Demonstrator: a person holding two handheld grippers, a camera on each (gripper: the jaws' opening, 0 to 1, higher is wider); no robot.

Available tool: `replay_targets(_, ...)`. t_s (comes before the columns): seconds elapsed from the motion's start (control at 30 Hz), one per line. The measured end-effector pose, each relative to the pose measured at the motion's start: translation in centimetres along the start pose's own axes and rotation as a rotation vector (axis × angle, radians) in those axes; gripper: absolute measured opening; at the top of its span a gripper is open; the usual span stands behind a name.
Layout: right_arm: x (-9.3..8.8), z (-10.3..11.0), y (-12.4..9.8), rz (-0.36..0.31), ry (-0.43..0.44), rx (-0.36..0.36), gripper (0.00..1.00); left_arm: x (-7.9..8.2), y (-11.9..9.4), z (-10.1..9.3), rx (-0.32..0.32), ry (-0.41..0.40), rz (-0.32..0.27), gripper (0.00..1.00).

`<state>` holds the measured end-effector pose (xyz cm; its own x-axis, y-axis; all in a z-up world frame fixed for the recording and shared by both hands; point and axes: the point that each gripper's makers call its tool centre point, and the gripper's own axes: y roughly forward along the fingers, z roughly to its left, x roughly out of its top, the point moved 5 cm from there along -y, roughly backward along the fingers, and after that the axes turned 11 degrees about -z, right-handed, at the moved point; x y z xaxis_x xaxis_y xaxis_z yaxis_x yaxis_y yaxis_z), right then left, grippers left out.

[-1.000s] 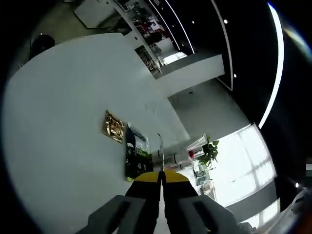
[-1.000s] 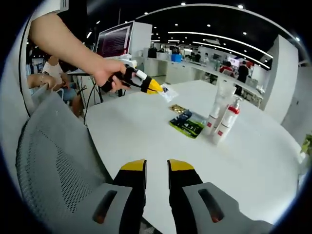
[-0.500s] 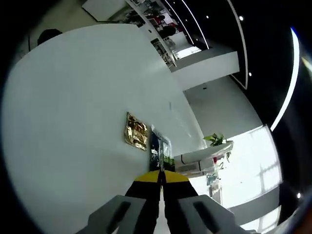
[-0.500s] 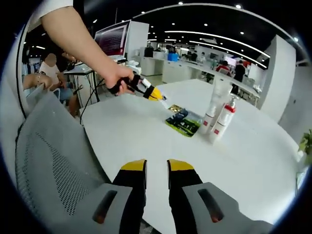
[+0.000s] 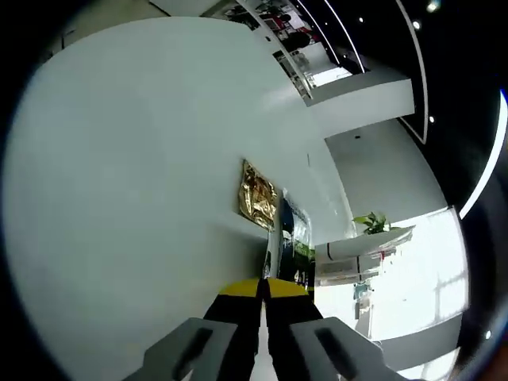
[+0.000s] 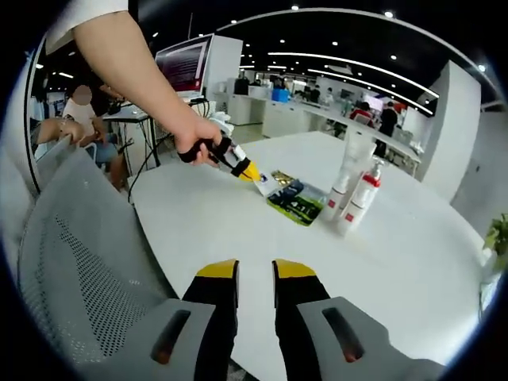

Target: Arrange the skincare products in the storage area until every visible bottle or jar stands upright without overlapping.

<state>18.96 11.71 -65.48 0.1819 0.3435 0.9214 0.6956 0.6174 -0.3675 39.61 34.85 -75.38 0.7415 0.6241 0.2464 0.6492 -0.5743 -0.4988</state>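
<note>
Right gripper view, white table (image 6: pixel 413 262), open-plan office

Left gripper (image 5: pixel 263 287) fingers pressed together; right gripper (image 6: pixel 255 270) parted.

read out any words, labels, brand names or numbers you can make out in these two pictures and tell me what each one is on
None can be read for certain.
Dark green packet: pale print, too blurred.
Gold packet: no legible text.
Pump bottle and white tube: labels too small.
Monitor: lines of text, too small.
</note>
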Motion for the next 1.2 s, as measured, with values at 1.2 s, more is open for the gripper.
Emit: replay_targets(1.2, 0.3, -0.1, -0.1, -0.015, -0.021, -0.012, 0.16, 1.3, -2.0, 0.7, 0.18, 0.212, 0.005, 0.19)
